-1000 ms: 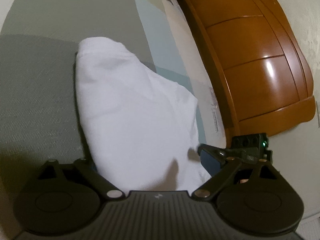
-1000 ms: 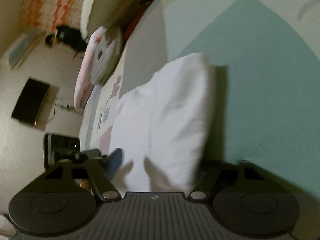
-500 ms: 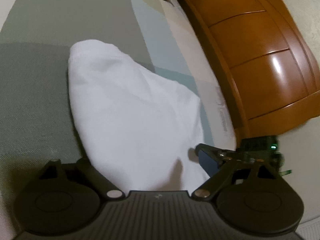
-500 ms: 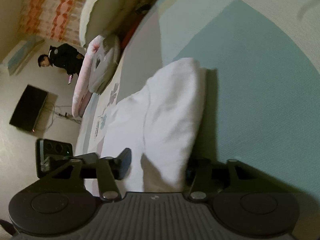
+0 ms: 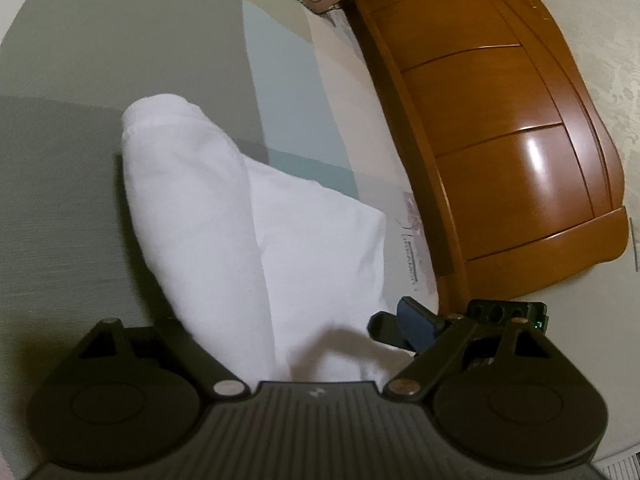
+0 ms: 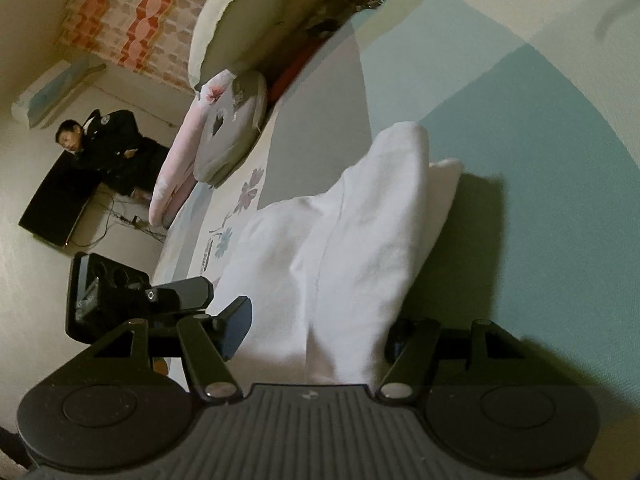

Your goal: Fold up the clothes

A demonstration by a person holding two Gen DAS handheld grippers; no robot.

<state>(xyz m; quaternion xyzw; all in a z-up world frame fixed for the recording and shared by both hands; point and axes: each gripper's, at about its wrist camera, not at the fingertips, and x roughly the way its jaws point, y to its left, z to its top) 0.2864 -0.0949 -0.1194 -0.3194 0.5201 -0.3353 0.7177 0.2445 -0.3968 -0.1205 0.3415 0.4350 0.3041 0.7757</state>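
The left gripper (image 5: 280, 332) is standing with its jaws spread wide, and the folded white cotton garment (image 5: 256, 240) is passing between them; its blue-padded right finger (image 5: 416, 326) is showing clear of the cloth, while the left finger is hiding behind the white fabric, so whether either pad is pressing the cloth cannot be told. The right gripper (image 6: 316, 332) is likewise sitting with its jaws wide apart and the same white garment (image 6: 352, 256) is lying in the gap. Its left blue pad (image 6: 236, 332) is sitting just beside the cloth's edge and its right finger (image 6: 400, 340) is lying against or under the far side; no pinch is visible.

In the right wrist view the other gripper's black body is showing just left of that pad, near the same end of the garment.

The garment is lying on the bedspread with blocks of grey, pale teal and cream (image 5: 80, 80), folded into a long bundle with a thick rolled upper layer over a flatter one, its ribbed end pointing away from both cameras.

Beyond it, in the left wrist view, a glossy orange-brown wooden headboard (image 5: 520, 140) is curving along the bed's edge. In the right wrist view, pink floral pillows (image 6: 192, 152) are piling at the mattress edge, a person in dark clothes (image 6: 104, 140) is sitting low on the floor beside a flat black panel (image 6: 60, 208), and an orange-patterned curtain (image 6: 140, 12) is hanging behind.
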